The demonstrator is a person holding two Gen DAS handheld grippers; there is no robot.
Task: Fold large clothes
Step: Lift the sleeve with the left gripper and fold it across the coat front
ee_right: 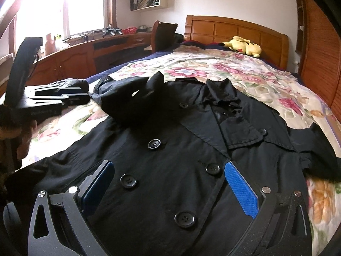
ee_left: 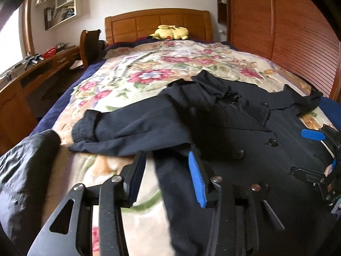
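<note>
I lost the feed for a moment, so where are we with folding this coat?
Early stage. Done: the black double-breasted coat lies front-up, buttoned, on the floral bedspread, one sleeve brought across toward its chest. In hand: nothing; the left tool is open and empty beside that sleeve, and the right tool is open over the buttons. Left: the other sleeve still spreads outward, and the body is unfolded.

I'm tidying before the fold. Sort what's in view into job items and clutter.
Job: coat, its sleeve, left tool, right tool, bed.
Clutter: plush toy, chair, desk, shelves.
</note>
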